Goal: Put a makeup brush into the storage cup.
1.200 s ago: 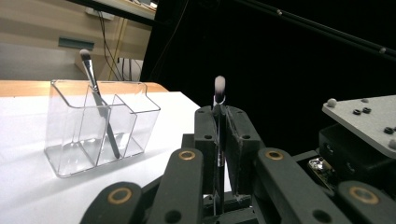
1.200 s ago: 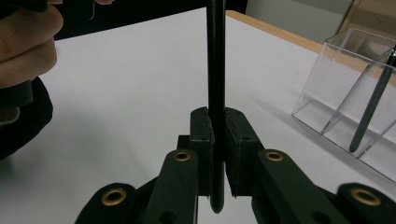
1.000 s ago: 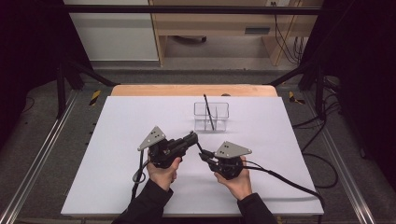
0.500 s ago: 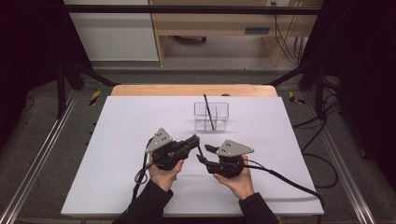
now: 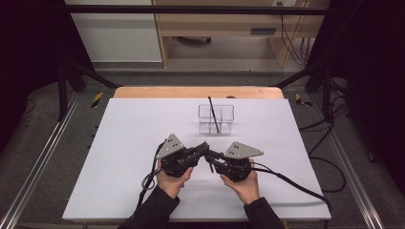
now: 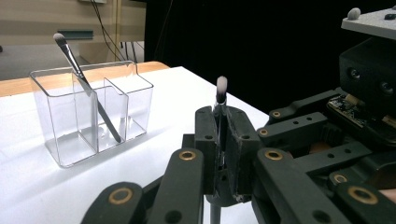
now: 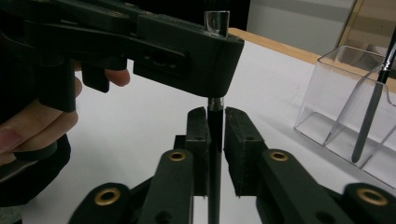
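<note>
High view, table: white table [image 5: 119, 143], its far edge a wooden strip.
High view, grippers: left gripper [image 5: 204, 149] and right gripper [image 5: 210, 155] meet tip to tip near the middle of the near half, well in from either side edge.
High view, organizer: clear organizer [image 5: 216, 119] toward the far edge, right of centre, a dark brush [image 5: 213, 113] leaning inside.
Left gripper view, jaws: together on a second brush [image 6: 221, 93], its pale tuft standing above them.
Left gripper view, organizer: at left, three compartments, the leaning brush in the middle one.
Right gripper view, jaws: slightly apart, on either side of the second brush's dark handle [image 7: 214, 140]; whether they touch it cannot be told.
Right gripper view, left gripper: clamped above, on the metal ferrule.
</note>
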The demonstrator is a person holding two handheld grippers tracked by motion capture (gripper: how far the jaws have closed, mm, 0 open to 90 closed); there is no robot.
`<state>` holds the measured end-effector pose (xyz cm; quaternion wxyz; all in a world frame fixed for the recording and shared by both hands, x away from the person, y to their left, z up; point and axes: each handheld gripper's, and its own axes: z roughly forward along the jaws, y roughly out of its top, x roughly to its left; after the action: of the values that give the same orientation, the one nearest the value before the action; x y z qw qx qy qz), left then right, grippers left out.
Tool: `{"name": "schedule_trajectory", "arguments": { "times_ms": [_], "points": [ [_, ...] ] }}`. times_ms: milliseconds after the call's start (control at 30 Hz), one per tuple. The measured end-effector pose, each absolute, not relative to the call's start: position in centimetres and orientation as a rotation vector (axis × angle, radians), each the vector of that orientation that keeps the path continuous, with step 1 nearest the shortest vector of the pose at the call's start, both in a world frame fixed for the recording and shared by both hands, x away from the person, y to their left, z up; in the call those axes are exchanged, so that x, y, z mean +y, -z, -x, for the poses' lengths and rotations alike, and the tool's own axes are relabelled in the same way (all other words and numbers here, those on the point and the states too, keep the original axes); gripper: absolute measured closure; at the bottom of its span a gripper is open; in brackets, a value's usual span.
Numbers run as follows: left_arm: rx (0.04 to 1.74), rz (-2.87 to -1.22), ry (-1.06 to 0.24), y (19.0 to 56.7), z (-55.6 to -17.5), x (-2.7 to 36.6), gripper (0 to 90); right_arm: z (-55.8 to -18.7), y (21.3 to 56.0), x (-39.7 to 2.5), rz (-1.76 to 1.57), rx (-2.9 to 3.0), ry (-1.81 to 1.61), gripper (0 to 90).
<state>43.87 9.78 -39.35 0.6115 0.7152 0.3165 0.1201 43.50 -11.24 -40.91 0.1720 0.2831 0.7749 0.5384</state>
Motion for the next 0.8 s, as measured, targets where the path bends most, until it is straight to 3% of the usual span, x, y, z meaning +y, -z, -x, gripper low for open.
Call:
{"name": "schedule_trajectory", "arguments": {
  "times_ms": [267,600,800],
  "points": [
    [0.727,-1.641,-0.285,39.3,-44.0,9.8,82.3,-43.5,40.9,-11.2,-0.810,2.196,-1.548,83.9],
    [0.696,-1.685,-0.314,38.3,-44.3,11.5,51.8,-44.0,40.8,-11.4,-0.856,2.183,-1.526,83.9],
    [0.695,-1.725,-0.339,37.9,-44.2,13.3,40.4,-44.4,40.5,-11.6,-0.881,2.159,-1.532,83.9]
  ]
}}
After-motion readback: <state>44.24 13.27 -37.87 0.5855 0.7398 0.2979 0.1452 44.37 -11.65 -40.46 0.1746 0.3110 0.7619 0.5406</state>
